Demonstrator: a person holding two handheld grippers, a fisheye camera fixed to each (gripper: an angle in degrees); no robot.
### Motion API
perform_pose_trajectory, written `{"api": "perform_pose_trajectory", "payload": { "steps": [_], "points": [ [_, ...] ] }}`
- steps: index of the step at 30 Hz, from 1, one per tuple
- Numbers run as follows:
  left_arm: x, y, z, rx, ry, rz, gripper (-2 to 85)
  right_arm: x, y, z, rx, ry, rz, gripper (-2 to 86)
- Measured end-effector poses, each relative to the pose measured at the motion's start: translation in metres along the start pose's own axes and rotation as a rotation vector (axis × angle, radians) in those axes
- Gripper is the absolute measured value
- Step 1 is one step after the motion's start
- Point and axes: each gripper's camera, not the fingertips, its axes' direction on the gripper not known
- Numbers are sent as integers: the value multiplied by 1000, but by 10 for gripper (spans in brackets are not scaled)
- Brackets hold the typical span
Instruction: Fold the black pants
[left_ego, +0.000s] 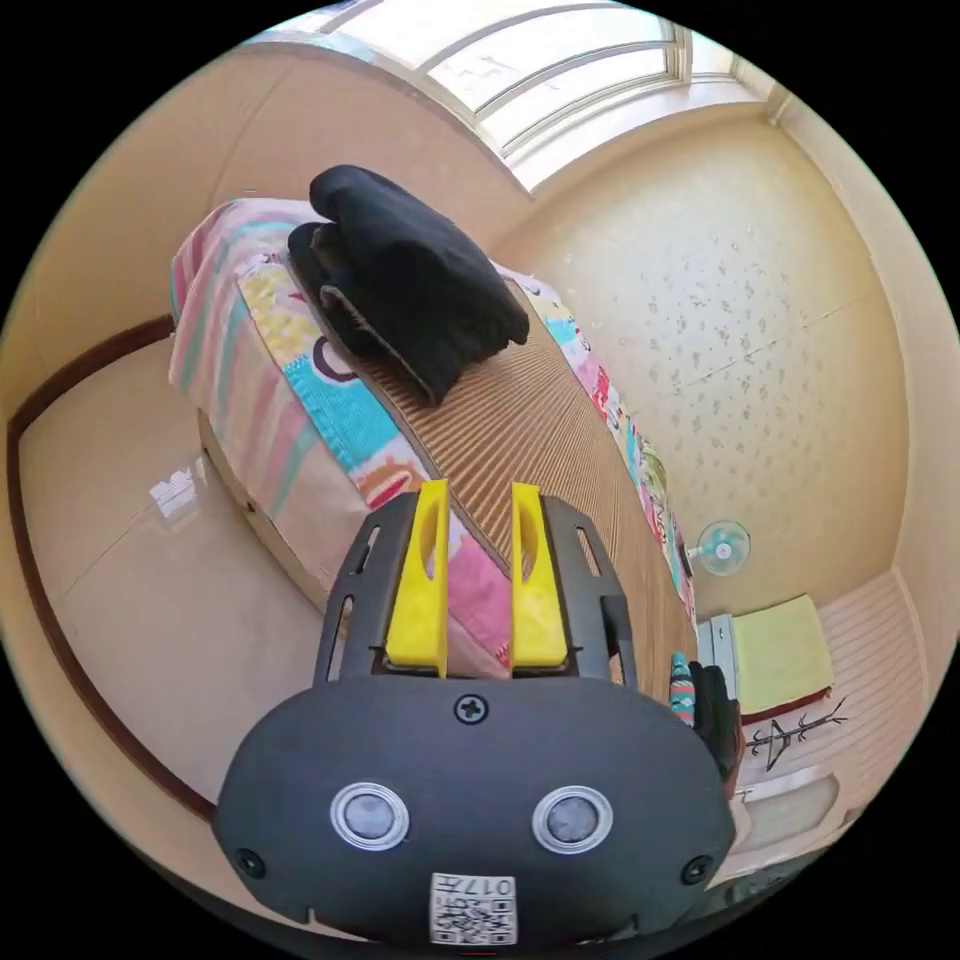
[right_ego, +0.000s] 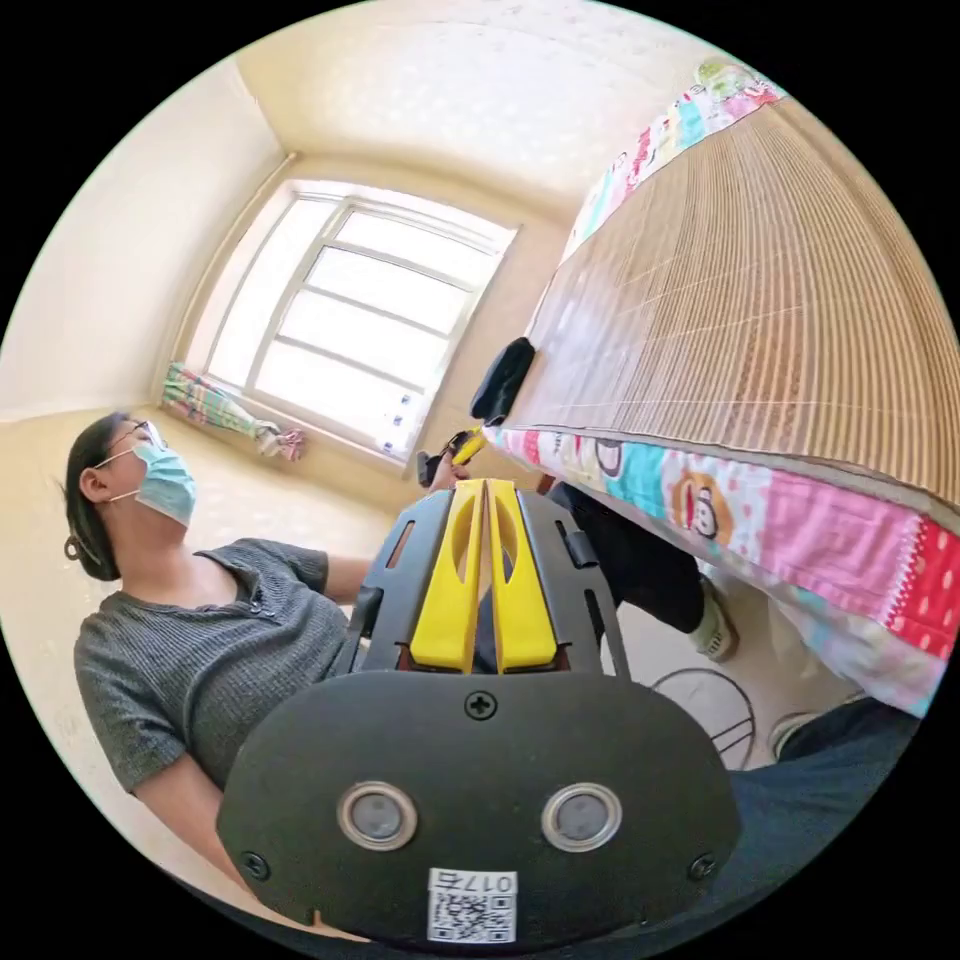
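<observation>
The black pants (left_ego: 410, 280) lie folded in a thick bundle on the far end of the bed's woven mat (left_ego: 520, 420). My left gripper (left_ego: 478, 492) is held off the near edge of the bed, well short of the pants, jaws open with nothing between them. In the right gripper view the pants (right_ego: 503, 380) are a small dark heap at the mat's far end. My right gripper (right_ego: 485, 487) hangs below the bed's side, its yellow jaws shut together on nothing. The other gripper (right_ego: 452, 452) appears beyond it, in the person's hand.
A colourful patchwork bedspread (left_ego: 300, 400) hangs over the bed's side above a glossy floor (left_ego: 150, 560). A small fan (left_ego: 722, 547) and a yellow-topped cabinet (left_ego: 780, 655) stand by the far wall. A seated person (right_ego: 200, 630) is beside the bed, with a window (right_ego: 350, 320) behind.
</observation>
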Motion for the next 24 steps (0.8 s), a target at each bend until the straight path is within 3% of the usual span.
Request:
{"api": "perform_pose_trajectory", "payload": {
  "steps": [7,13,16,18,24],
  "points": [
    [-33,-81,17,59,-210,-72,161,44,32,29,-23,43,102,4],
    [-65,-83,36,80,-49,-224,115,61,44,29,-8,91,101,5],
    [-59,-63,43,137,291,-254,83,74,49,32,-19,108,106,5],
    [-15,-47,69,36,416,-154,77,85,51,31,-14,111,119,5],
    [157,75,153,-225,182,372,66,113,52,27,55,30,116,5]
  ]
}}
